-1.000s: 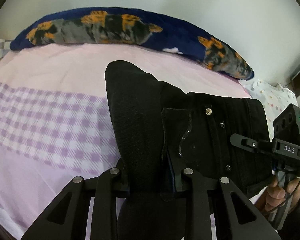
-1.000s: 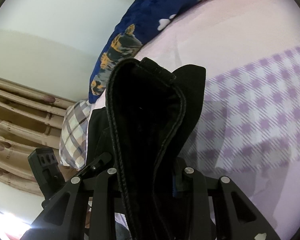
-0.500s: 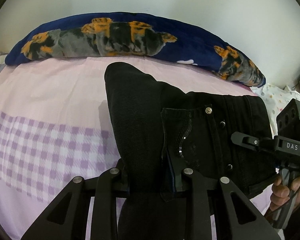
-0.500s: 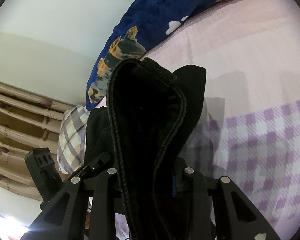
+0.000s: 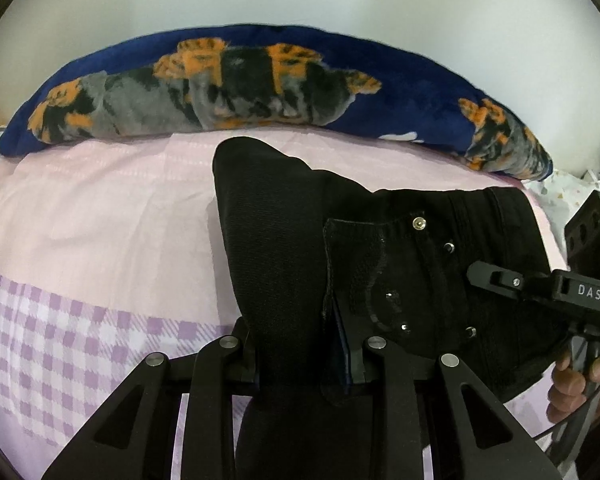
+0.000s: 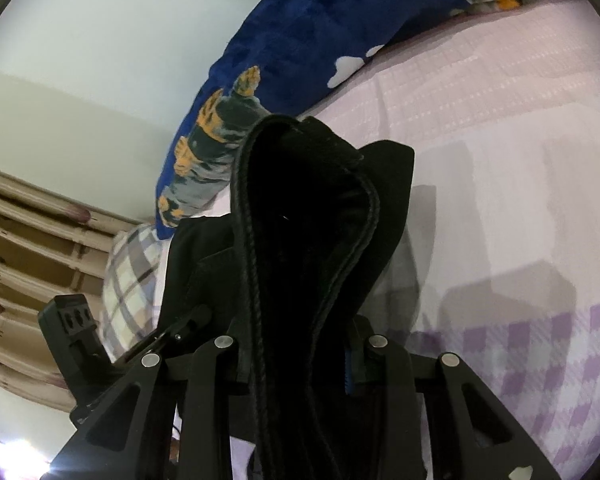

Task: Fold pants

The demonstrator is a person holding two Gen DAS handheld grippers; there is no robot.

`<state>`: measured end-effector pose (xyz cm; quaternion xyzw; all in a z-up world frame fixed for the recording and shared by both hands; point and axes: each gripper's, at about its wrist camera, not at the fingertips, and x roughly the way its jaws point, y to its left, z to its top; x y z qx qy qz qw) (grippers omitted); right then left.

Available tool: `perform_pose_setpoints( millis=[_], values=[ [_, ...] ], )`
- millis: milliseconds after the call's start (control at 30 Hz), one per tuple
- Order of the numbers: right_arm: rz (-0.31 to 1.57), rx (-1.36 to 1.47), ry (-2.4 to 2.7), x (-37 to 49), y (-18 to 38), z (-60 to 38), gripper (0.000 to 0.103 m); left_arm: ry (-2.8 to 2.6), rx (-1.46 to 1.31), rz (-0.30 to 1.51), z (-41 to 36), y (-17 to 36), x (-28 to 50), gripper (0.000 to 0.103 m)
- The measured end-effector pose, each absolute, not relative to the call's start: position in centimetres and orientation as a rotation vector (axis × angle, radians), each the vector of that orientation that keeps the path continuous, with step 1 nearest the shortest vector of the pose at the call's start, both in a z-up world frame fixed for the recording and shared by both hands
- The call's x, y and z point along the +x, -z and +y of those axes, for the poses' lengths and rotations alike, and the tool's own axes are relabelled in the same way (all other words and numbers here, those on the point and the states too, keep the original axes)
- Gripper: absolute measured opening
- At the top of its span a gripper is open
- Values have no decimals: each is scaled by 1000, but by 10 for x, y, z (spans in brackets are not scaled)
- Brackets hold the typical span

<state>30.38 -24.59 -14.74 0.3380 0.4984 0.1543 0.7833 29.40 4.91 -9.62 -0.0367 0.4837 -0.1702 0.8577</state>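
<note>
The black pants are held up over the bed between both grippers. My left gripper is shut on a bunch of the black cloth, with the buttoned waist part stretching off to the right. There the right gripper's body shows, with a hand on its handle. In the right wrist view my right gripper is shut on a thick fold of the pants with a stitched seam. The left gripper's body shows at the lower left of that view.
The bed has a pink sheet with a purple checked band. A dark blue blanket with orange and grey print lies rolled along the wall. A checked pillow lies at one end, and beige curtains hang behind it.
Both grippers have carried the pants across the bed toward the blue blanket and the wall. The purple checked band has slid back toward the cameras. Both grips are unchanged.
</note>
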Motion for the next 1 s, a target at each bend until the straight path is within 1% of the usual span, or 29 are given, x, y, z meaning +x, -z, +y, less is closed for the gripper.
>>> perform_pose_setpoints(
  millis=[67,100,133,200,233,333,367,433,467,500,600,1000],
  values=[
    [1075,710,-324,305,152,-246,28,352,-74,1013,52,104,296,32],
    [1074,696,-313,305,156,-247,29,352,-75,1012,54,108,297,35],
    [1077,685,-302,304,159,-248,31,348,-75,1015,55,112,298,40],
    [1082,647,-277,304,163,-247,37,331,-75,1030,56,118,301,49],
    [1080,605,-265,303,164,-245,39,324,-80,1037,57,122,302,52],
    [1068,526,-245,302,161,-238,44,306,-89,1026,60,126,301,59],
    [1069,524,-240,302,162,-238,46,302,-83,1020,58,126,301,60],
    [1067,535,-236,302,163,-239,47,295,-64,1009,56,126,299,64],
    [1066,522,-231,301,162,-238,48,288,-56,1007,56,126,298,64],
    [1066,509,-222,300,162,-238,52,285,-53,1007,56,126,298,66],
    [1062,476,-203,296,158,-237,54,278,-53,1012,57,126,291,68],
    [1029,436,-160,240,149,-241,61,239,-60,999,61,125,244,68]
  ],
)
